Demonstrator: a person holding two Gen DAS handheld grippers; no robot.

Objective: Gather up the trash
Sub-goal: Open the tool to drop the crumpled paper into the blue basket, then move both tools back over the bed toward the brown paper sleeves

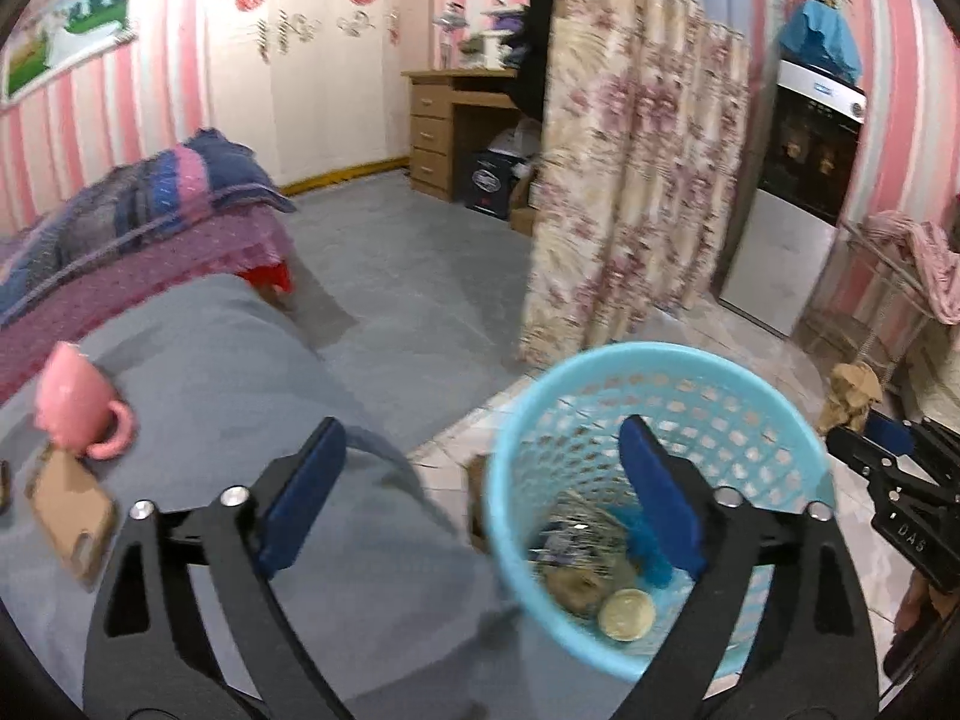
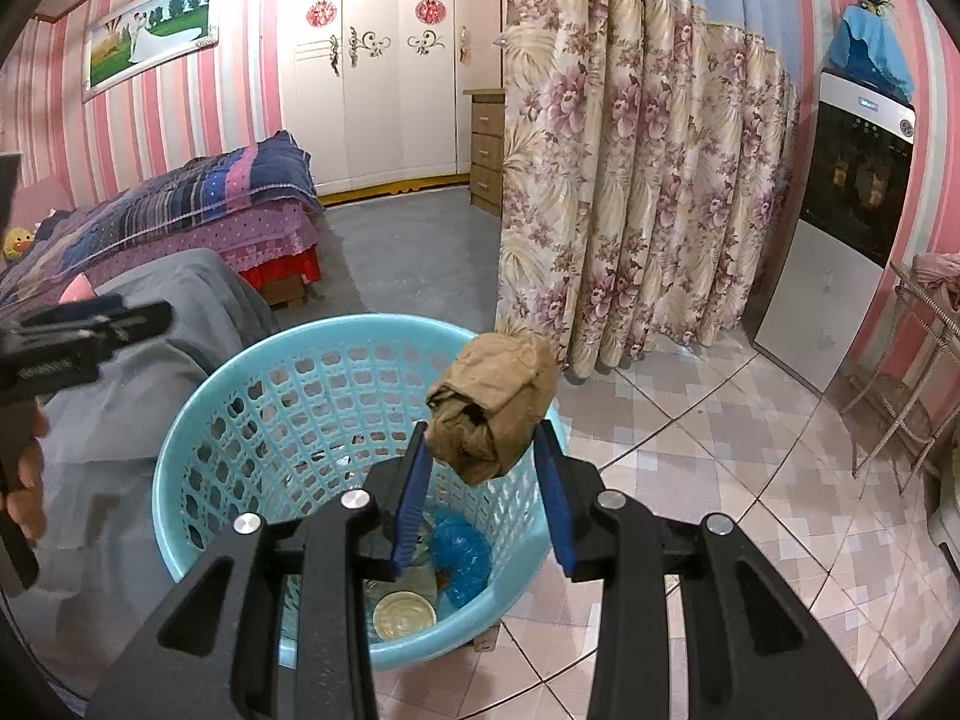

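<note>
Hidden: the basket's (image 2: 198, 450) base is cut off by the gripper arms; the trash at its bottom is blurred.
Left view only: a pink mug (image 1: 81, 405) and a tan phone (image 1: 72, 516) on the grey-covered surface (image 1: 240, 372).
Right view only: a hand (image 2: 27, 480) at the left edge.
Left gripper (image 1: 480, 492): released, empty, one finger over the basket.
Right gripper (image 2: 486, 468): clenched on a crumpled brown paper wad (image 2: 495, 399), above the basket's right rim.
</note>
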